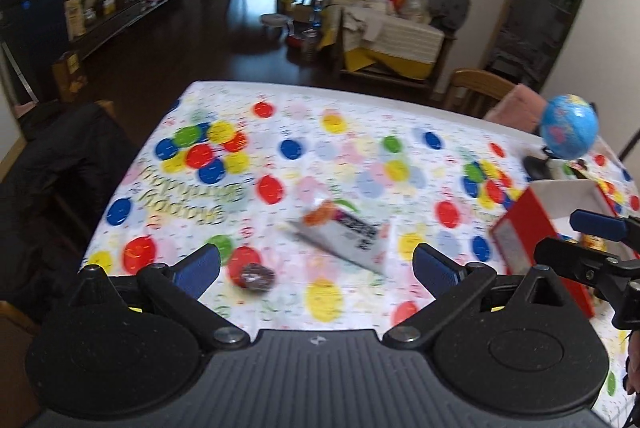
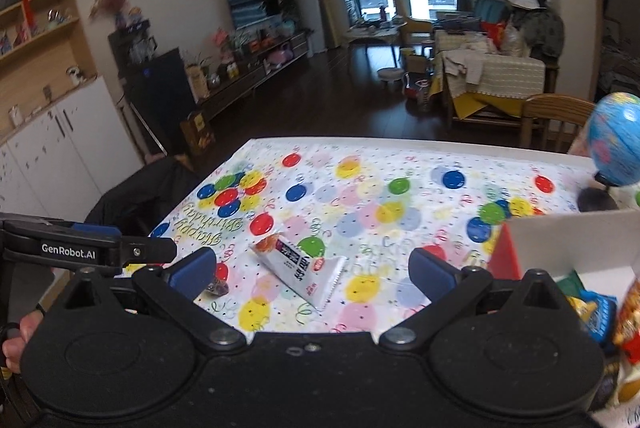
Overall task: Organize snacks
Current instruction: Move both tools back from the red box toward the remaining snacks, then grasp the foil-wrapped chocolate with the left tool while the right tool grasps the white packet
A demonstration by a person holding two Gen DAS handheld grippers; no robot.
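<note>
A white snack packet (image 1: 344, 234) (image 2: 302, 266) with an orange picture and dark lettering lies flat on the balloon-print tablecloth (image 1: 288, 132) (image 2: 360, 188). A small dark round wrapped sweet (image 1: 256, 276) (image 2: 218, 286) lies to its left. My left gripper (image 1: 316, 268) is open above the cloth, empty, with the packet just beyond its fingertips. My right gripper (image 2: 312, 270) is also open and empty, hovering over the packet. A red box (image 1: 532, 228) (image 2: 560, 240) with white inner walls stands at the right and holds several snack packs (image 2: 600, 312).
A blue globe (image 1: 570, 128) (image 2: 616, 140) stands at the table's far right behind the box. A dark jacket hangs on a chair (image 1: 60, 156) (image 2: 140, 192) at the left edge. A wooden chair (image 1: 480, 88) (image 2: 556, 120) stands at the far right corner.
</note>
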